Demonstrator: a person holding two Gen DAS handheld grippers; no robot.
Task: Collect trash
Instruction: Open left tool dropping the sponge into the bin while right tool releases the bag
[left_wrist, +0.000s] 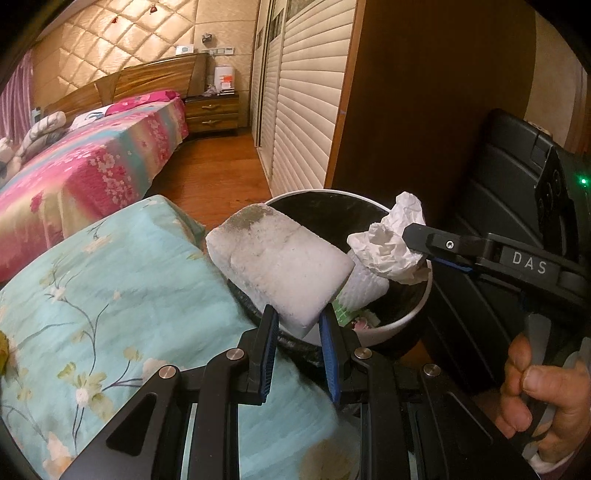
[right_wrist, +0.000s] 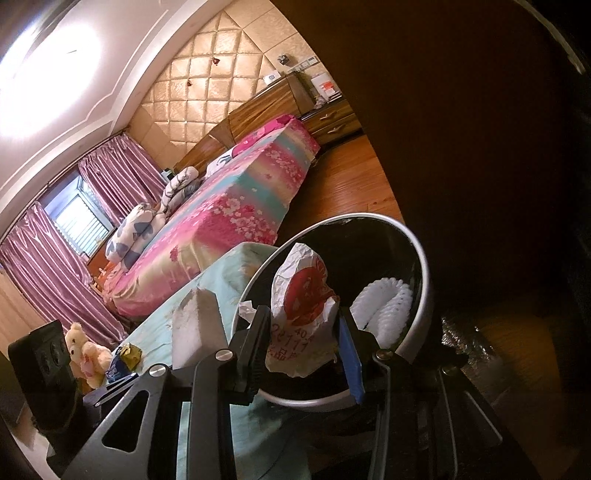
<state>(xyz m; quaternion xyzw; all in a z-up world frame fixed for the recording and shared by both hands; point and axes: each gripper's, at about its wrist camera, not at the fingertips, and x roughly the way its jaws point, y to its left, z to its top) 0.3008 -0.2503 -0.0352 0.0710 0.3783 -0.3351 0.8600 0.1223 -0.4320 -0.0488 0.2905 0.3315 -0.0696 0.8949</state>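
Two tools hold trash above the bin (left_wrist: 406, 321). Left wrist view: the left tool (left_wrist: 295, 325) clamps a foam block (left_wrist: 277, 258) over the rim, and the right tool (left_wrist: 413, 240) grips crumpled paper (left_wrist: 388, 240) above the opening. Right wrist view: the right tool (right_wrist: 303, 332) pinches the paper (right_wrist: 303, 295) over the bin (right_wrist: 424, 280). The step seems to be dropping; next, both tools should open.
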